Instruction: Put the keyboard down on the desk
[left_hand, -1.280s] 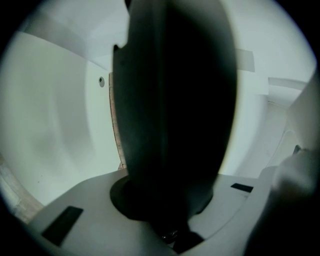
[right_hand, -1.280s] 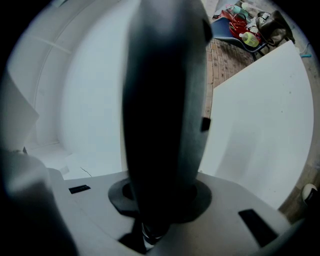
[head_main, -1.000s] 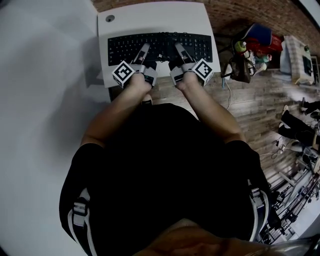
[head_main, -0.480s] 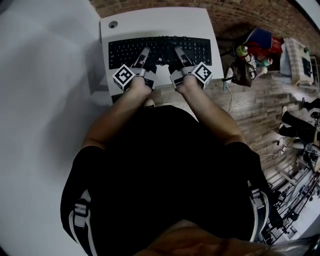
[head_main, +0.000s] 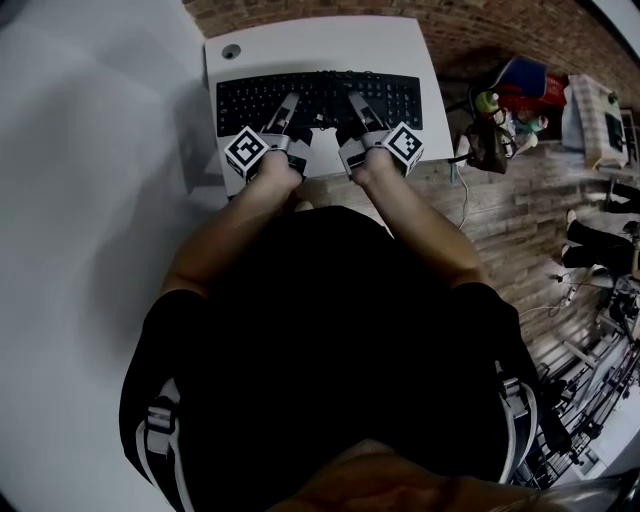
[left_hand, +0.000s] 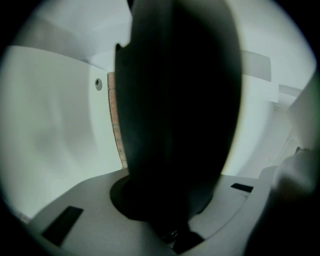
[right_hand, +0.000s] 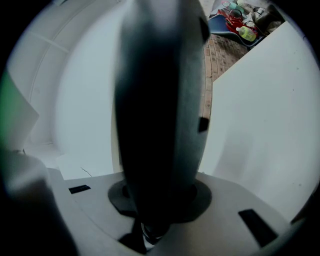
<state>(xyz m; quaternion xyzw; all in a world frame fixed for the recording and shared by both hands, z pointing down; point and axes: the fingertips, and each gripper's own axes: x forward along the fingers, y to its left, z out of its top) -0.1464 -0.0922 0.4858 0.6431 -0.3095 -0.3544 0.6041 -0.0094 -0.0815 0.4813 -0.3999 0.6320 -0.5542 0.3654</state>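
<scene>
Hardly any change over the last second: keyboard (head_main: 320, 98) lies across the white counter (head_main: 320, 40) at upper centre of frame, left gripper (head_main: 287, 103) and right gripper (head_main: 359, 104) both clamped on its near edge; looks set down or nearly, release comes next

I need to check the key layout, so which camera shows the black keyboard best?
The head view: the black keyboard shows end to end, keys up. Both gripper views give only a dark, blurred edge close up.
</scene>
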